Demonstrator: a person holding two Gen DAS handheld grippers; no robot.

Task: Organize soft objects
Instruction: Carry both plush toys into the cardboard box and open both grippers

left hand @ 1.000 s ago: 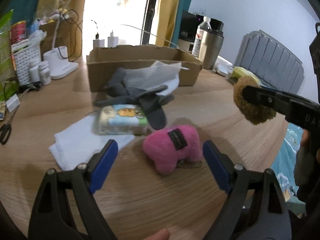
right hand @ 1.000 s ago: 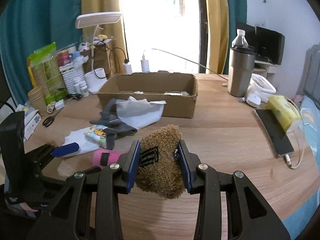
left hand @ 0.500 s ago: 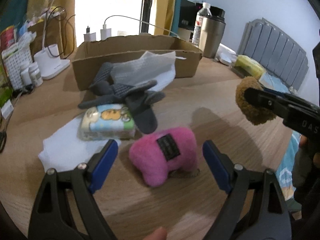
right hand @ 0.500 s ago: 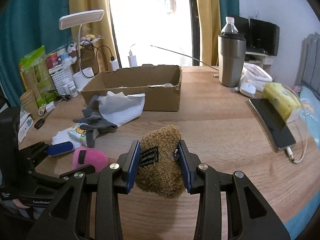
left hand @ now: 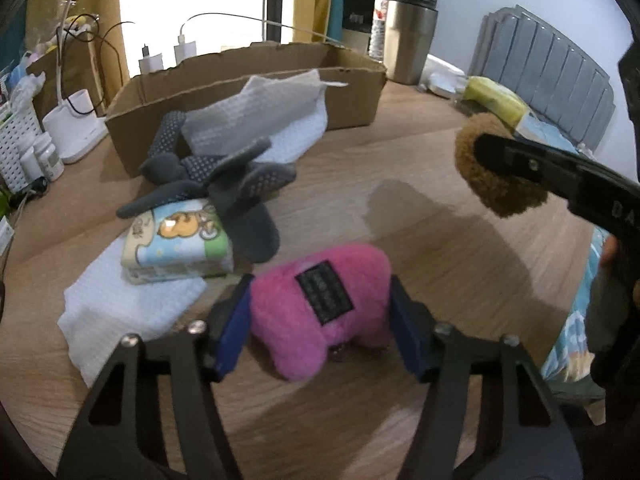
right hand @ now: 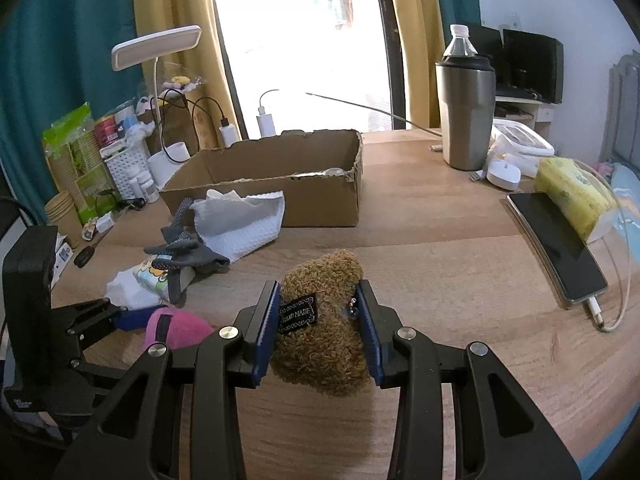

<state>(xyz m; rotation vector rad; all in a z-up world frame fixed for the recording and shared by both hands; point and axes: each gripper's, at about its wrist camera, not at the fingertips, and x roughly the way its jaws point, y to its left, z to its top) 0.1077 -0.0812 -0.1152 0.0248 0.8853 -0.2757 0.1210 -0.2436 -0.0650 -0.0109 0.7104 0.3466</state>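
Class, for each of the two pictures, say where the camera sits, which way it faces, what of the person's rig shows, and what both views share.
Left wrist view: sits on the left gripper, looking forward and down at the pink plush toy between its closing jaws; the right gripper's arm shows at right.
Right wrist view: sits on the right gripper, facing the cardboard box; its jaws clamp the brown plush toy; the left gripper shows at lower left.
Shared: both plush toys, box, grey socks, steel tumbler.
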